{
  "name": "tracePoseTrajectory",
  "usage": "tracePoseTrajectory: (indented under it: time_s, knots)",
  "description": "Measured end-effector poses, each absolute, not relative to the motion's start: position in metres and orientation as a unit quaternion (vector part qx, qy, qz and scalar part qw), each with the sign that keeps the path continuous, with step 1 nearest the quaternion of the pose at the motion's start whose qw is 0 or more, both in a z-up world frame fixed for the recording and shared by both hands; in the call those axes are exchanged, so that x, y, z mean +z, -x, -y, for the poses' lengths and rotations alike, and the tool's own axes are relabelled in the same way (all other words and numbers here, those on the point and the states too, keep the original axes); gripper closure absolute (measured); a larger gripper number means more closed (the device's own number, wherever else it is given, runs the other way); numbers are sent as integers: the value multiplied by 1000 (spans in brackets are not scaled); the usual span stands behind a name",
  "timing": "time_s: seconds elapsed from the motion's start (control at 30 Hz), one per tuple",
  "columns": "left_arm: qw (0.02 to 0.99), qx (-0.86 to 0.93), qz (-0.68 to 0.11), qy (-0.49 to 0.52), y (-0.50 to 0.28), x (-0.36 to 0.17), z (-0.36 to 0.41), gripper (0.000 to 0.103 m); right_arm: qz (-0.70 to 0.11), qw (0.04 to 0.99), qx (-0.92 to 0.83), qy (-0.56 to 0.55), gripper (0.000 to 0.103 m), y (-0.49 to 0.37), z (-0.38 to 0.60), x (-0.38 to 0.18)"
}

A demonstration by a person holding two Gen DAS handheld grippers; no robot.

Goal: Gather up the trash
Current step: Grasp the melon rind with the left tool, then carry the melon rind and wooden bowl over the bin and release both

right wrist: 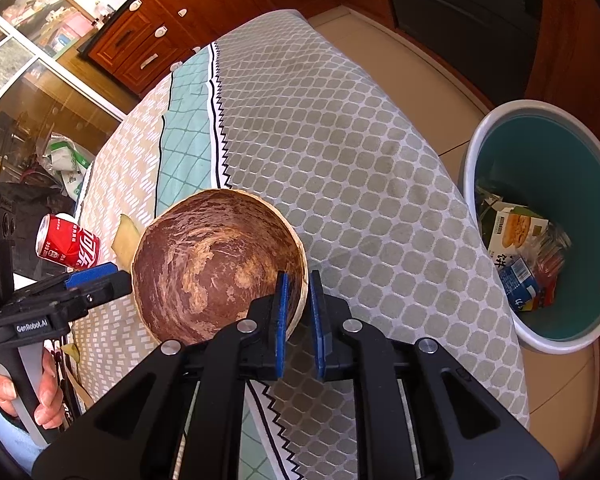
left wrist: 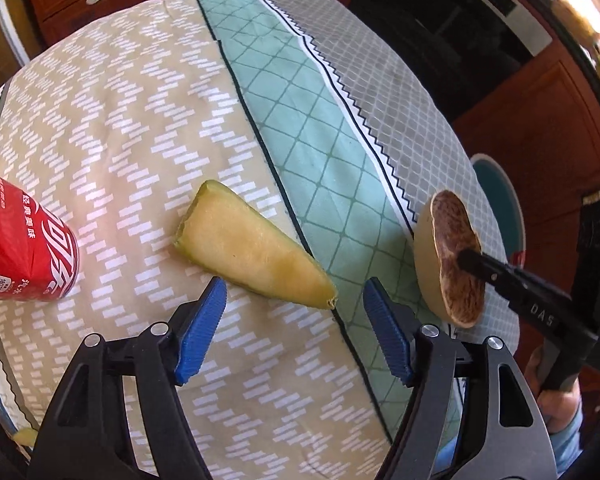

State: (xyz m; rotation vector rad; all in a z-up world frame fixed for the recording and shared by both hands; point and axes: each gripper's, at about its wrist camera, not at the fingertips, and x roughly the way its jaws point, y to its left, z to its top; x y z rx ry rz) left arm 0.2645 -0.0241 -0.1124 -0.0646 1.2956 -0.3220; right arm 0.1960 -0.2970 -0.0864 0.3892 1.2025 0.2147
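Note:
My right gripper (right wrist: 300, 320) is shut on the rim of a brown coconut shell half (right wrist: 216, 268) and holds it above the patterned tablecloth (right wrist: 340, 152). The shell also shows in the left wrist view (left wrist: 452, 256), gripped by the right gripper (left wrist: 470, 260). My left gripper (left wrist: 292, 312) is open and empty, just above a yellow melon rind wedge (left wrist: 248, 244) lying on the cloth. A red cola can (left wrist: 24, 240) lies on its side at the left, also seen in the right wrist view (right wrist: 70, 248).
A teal trash bin (right wrist: 548, 216) with cartons and wrappers inside stands on the floor right of the table. Wooden cabinets (right wrist: 148, 32) stand beyond the table. Bags lie at the far left (right wrist: 64, 160).

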Motion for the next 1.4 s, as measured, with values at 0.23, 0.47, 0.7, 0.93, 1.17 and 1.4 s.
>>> tracePoseTrajectory:
  time_s: [0.23, 0.47, 0.7, 0.93, 1.17, 1.4]
  knots:
    - [802, -81, -592, 1, -277, -125, 41, 27, -556, 804, 109, -179, 93, -191, 302, -86]
    - [811, -108, -570, -74, -284, -130, 76, 60, -557, 803, 121, -176, 91, -200, 305, -86]
    - [808, -110, -573, -79, -256, -124, 70, 61, -551, 805, 142, -169, 90, -206, 291, -88]
    - [820, -113, -555, -81, -204, -102, 62, 61, -525, 816, 143, -197, 96, -194, 310, -71]
    - [828, -150, -535, -82, -177, -73, 90, 61, -488, 838, 100, -223, 96, -178, 360, -43]
    - [832, -200, -507, -101, -162, -50, 149, 61, -447, 860, 31, -245, 96, -153, 435, -17]
